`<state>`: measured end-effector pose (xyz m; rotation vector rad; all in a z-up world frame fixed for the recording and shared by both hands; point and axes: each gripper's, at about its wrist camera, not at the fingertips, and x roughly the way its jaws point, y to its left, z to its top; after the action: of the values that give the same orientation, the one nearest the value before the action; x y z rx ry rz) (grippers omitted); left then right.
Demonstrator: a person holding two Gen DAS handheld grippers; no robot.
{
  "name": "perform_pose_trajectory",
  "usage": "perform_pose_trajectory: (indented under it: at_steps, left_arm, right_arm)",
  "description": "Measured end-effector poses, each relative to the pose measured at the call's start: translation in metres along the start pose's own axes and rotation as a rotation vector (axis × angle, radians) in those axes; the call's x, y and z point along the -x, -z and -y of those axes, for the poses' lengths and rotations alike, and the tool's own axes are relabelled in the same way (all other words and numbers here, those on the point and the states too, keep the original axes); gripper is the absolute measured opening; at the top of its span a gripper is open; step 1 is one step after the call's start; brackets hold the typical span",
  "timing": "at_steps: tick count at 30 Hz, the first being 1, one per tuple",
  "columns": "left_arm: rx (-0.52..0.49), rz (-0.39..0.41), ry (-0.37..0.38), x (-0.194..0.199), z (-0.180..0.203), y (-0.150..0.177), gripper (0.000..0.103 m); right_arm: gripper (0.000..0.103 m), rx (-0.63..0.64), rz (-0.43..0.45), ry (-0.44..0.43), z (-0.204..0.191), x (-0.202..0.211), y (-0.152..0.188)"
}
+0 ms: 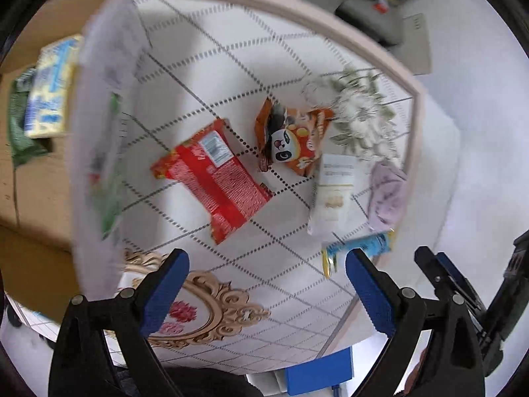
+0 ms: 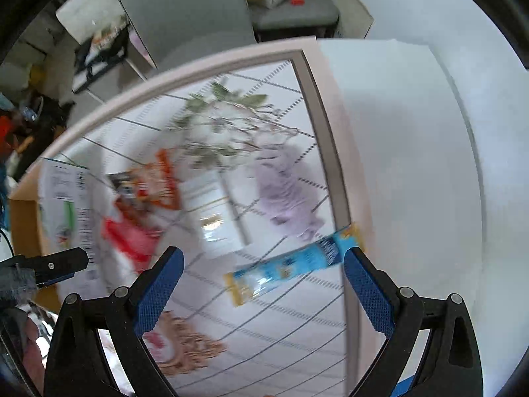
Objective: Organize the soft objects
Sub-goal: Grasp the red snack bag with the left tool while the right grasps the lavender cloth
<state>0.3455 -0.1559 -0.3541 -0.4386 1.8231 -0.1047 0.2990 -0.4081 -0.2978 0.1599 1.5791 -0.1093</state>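
Over the patterned table (image 1: 297, 46) both claws hang released: left gripper (image 1: 267, 289) above the red packet (image 1: 211, 175) mid-table, right gripper (image 2: 263, 287) above the blue tube (image 2: 291, 261) beside the lilac cloth (image 2: 287, 195) at the table's right edge

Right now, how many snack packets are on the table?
4: a red packet mid-table, an orange panda packet beside it, a white packet further right, and a blue stick packet at the edge. Others may be hidden.

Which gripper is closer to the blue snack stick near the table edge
Right. The open right gripper frames the blue snack stick just ahead of its fingertips. The left gripper, also open, sits further left, with the stick beside its right finger.
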Motion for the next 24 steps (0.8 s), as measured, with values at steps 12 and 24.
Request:
perform_pose_trajectory:
  at_steps: [12, 24]
  left_arm:
    - [0.097, -0.064, -0.088, -0.063, -0.016, -0.041, 0.097]
    - [0.162, -0.073, -0.153, -0.082, -0.035, -0.029, 0.082]
  right_arm:
    - [0.099, -0.028, -0.163, -0.054, 0.021, -0.097, -0.047]
    - [0.099, 0.000, -0.191, -0.048, 0.013, -0.117, -0.058]
